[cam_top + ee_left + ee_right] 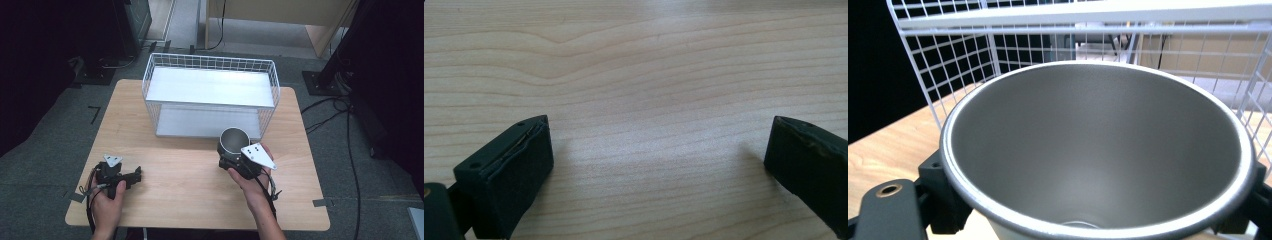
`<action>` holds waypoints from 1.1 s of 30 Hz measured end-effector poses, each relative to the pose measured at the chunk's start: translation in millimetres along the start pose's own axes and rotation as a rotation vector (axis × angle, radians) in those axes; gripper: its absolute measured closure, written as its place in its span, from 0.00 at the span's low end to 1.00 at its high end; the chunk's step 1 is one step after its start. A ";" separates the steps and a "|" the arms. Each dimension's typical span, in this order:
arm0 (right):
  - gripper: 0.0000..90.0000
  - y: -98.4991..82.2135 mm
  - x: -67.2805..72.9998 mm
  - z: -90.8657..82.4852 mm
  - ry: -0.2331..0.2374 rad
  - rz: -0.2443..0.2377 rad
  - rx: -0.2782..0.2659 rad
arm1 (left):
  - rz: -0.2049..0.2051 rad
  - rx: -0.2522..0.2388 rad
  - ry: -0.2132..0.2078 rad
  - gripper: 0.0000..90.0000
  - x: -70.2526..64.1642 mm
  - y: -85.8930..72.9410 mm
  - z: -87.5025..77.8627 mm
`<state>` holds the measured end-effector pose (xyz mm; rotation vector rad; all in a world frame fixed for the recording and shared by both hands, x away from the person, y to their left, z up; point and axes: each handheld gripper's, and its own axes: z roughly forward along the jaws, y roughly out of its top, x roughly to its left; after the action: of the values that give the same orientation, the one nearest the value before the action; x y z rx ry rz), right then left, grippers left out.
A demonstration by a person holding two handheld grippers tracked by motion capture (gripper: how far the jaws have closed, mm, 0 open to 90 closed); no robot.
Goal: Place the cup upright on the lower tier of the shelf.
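Counting across the wooden table (165,170): two grippers, one metal cup and one white wire shelf rack. The left gripper (134,176), held in the person's left hand (107,197), lies low over the near left part of the tabletop; in the left gripper view (659,150) its two black jaws stand wide apart with bare wood grain between them and nothing in their hold. The wire shelf rack (210,95) stands at the far middle of the table, with two flat white shelves, one above the other, and gridded sides. Just in front of its right end, the right gripper (230,159), in the person's right hand (252,182), has its jaws closed against the sides of the metal cup (234,140). The cup is brushed steel, round, with a bright rolled rim and a dull grey inside; it is held upright with its mouth up, and the right gripper view looks down into it (1098,150) with the rack's mesh (963,55) close behind. The table is pale wood with rounded corners. It stands on grey carpet (45,170), with black cables (350,150) trailing at the right.
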<state>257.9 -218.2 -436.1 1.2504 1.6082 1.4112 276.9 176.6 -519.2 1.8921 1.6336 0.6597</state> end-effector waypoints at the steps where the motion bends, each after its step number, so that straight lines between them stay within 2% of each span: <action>1: 0.15 1.2 0.1 0.3 -0.001 -0.002 -0.005 | 0.000 0.000 0.000 0.00 0.0 0.0 0.0; 19: 0.15 30.4 3.8 3.2 -0.004 -0.021 -0.095 | 0.000 0.000 0.000 0.00 0.0 0.0 0.0; 33: 0.15 64.0 4.8 10.2 -0.019 -0.045 -0.165 | 0.001 0.000 0.001 0.00 0.1 0.1 0.0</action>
<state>280.7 -212.4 -375.4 1.1219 1.4666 1.4670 276.9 176.7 -519.1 1.8928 1.6330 0.6612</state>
